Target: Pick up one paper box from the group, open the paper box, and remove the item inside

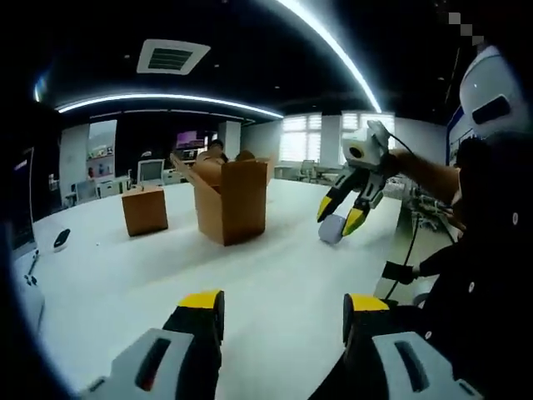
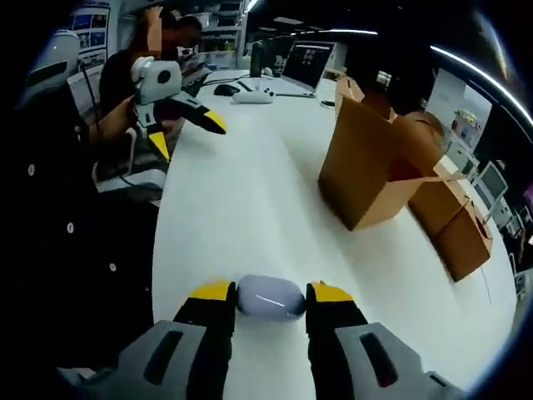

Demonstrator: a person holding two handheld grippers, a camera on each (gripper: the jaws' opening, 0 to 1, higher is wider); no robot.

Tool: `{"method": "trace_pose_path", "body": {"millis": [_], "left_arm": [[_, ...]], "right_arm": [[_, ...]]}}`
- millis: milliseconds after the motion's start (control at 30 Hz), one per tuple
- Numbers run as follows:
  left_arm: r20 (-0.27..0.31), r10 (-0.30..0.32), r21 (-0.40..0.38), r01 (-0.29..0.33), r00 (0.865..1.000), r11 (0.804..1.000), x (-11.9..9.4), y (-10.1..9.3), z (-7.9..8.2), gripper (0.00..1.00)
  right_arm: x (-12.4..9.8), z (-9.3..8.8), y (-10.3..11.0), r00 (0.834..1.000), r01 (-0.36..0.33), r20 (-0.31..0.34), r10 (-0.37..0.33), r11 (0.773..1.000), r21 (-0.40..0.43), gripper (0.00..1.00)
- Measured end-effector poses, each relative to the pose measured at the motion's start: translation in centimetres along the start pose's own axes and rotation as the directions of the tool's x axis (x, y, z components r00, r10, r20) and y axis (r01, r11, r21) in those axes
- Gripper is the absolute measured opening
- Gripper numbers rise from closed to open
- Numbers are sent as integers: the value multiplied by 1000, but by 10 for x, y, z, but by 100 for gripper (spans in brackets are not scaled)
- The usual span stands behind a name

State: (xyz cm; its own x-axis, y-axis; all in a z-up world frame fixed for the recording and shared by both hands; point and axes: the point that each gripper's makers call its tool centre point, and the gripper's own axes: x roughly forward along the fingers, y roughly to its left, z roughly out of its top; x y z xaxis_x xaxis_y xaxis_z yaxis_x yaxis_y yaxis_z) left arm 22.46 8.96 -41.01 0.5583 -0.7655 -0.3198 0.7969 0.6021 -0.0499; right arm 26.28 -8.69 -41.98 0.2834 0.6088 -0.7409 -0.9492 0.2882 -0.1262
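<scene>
Where the left gripper view looks across the white table (image 1: pixel 125 283), the left gripper (image 1: pixel 283 312) hovers with jaws apart and nothing between them. Beyond stands the tall open brown cardboard box (image 1: pixel 233 200), flaps raised, with a smaller closed brown cardboard box (image 1: pixel 145 211) beside it. Farther right, the right gripper (image 1: pixel 341 218) holds the pale lavender rounded item (image 1: pixel 331 229) just above the table.

From the right gripper view, its jaws clamp that item (image 2: pixel 268 298), well apart from the open box (image 2: pixel 366 171).

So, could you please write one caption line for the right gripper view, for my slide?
Right tongs grip a small pale item above the white table, beside an opened cardboard box.
</scene>
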Motion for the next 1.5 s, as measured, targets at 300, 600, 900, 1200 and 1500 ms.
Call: {"method": "trace_pose_path", "body": {"millis": [300,600,900,1200,1500], "left_arm": [[3,7,2,-7,1000,1000,-2,2,3,58],[2,7,6,-7,1000,1000,-2,3,4,58],[2,13,0,-13,1000,1000,-4,6,4,58],[-6,6,-3,-6,1000,1000,-2,5,1,58],[-8,5,-4,-5,1000,1000,-1,5,1,58]], "right_arm": [[24,28,5,998,-35,43,38,998,-51,34],[41,46,7,994,-62,80,68,995,-80,34],[51,51,5,990,-91,102,100,992,-89,34],[60,40,5,986,-132,93,141,986,-100,34],[60,42,7,983,-129,119,139,988,-86,35]]}}
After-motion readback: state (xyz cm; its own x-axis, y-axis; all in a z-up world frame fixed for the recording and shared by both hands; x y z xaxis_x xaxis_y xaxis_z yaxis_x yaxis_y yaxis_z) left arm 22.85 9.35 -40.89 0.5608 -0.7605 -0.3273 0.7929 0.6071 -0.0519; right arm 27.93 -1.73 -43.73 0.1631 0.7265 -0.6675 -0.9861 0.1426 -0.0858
